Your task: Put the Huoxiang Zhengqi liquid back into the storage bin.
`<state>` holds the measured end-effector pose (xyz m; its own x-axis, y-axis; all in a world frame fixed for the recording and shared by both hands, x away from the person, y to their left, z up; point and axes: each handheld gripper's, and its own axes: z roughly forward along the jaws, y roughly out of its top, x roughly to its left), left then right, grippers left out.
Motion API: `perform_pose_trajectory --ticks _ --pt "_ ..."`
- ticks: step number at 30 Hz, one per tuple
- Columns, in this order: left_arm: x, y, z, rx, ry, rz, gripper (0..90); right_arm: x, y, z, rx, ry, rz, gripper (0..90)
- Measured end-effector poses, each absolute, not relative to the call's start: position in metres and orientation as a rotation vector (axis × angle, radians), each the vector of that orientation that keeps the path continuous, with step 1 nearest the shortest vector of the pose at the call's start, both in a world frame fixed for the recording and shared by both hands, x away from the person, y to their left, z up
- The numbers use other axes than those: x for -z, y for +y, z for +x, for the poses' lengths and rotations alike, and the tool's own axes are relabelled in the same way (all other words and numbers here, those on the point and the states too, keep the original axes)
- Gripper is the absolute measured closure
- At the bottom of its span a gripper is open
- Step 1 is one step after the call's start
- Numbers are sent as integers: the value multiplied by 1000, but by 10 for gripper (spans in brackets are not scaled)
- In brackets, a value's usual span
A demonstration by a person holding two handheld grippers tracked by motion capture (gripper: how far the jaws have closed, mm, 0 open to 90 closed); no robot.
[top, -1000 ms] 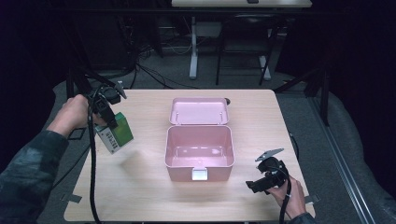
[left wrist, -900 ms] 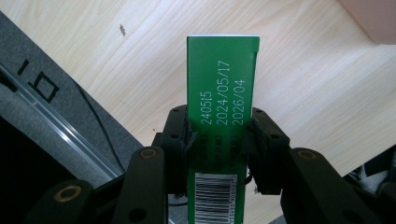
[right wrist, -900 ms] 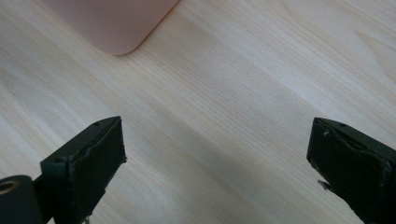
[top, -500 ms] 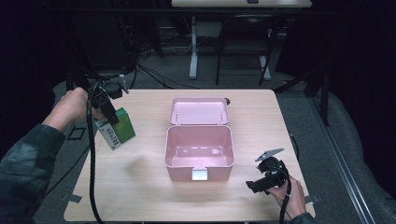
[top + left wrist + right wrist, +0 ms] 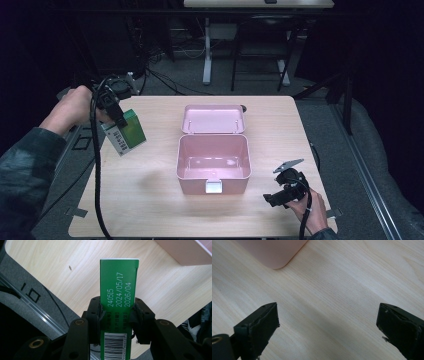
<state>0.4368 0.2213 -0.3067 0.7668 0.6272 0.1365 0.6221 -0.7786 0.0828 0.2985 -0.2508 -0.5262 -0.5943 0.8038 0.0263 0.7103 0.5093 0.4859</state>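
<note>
My left gripper (image 5: 116,116) is shut on a green carton (image 5: 128,132) with a white barcoded side, and holds it tilted in the air above the table's left edge. In the left gripper view the carton (image 5: 119,290) stands clamped between both black jaws of the left gripper (image 5: 117,312), its printed dates facing the camera. A pink box (image 5: 214,158) lies in the table's middle with its lid (image 5: 213,119) folded back and nothing inside. Near the front right corner my right gripper (image 5: 274,198) rests open; in its own view the right gripper (image 5: 327,322) has bare wood between its wide jaws.
The wooden table (image 5: 150,200) carries the pink box. A corner of that box (image 5: 274,252) lies just ahead of the right gripper. A cable (image 5: 95,170) hangs from the left gripper across the table's left side. Dark floor and desk legs (image 5: 207,55) lie beyond the far edge.
My left gripper has risen with the green carton and drifted slightly toward the table's far side. The right gripper has stayed where it was.
</note>
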Motion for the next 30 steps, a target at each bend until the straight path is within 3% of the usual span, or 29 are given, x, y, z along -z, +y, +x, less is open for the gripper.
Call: perform_pose_trajectory --ticks 30 --pt "273 202 434 -284 972 2941 638 527 -251 299 -668 2551 1285 35"
